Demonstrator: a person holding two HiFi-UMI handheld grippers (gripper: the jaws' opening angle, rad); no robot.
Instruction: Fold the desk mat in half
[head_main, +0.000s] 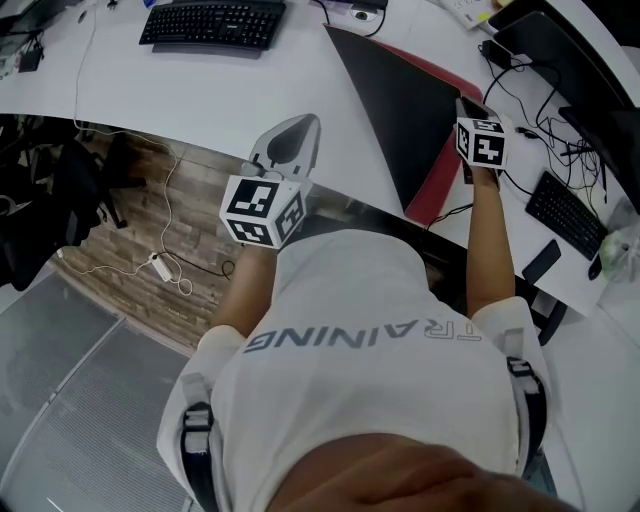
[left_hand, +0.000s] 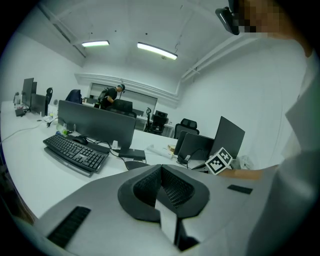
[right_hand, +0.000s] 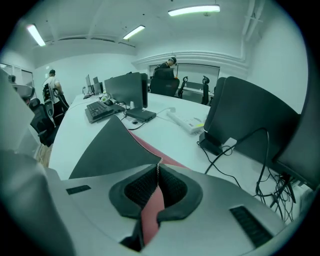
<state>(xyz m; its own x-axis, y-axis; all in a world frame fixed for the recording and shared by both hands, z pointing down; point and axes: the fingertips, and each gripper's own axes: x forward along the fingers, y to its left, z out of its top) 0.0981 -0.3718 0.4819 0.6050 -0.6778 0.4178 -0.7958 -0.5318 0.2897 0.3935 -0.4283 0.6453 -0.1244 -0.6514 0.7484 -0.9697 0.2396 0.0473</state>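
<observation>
Right gripper: pressed shut on a corner of the desk mat; a strip of the mat's red side runs back between the pads.
Left gripper: pads pressed together at the tip with nothing pinched between them, as far as I can see. It hangs over the near edge of the worktop, well apart from the mat.
Desk mat: lies on the worktop in front of the person's right arm. Its black face shows as a broad triangle, with red showing along the right-hand edges. The pinched corner is raised off the surface, and the far point lies flat near a dark monitor base.
Worktop: white and curved (a long shared office desk, by the look of it).
Keyboard: black, at the far side of the worktop, left of the mat and clear of it.
Second keyboard: black, off to the person's right, amid a tangle of cables.
Monitor: seen from the back, just right of the mat, with cables trailing from it.
Person: leaning over the worktop in a white shirt, a gripper in each hand.
Floor: wood planks under the worktop, with a white power strip lying on them.
</observation>
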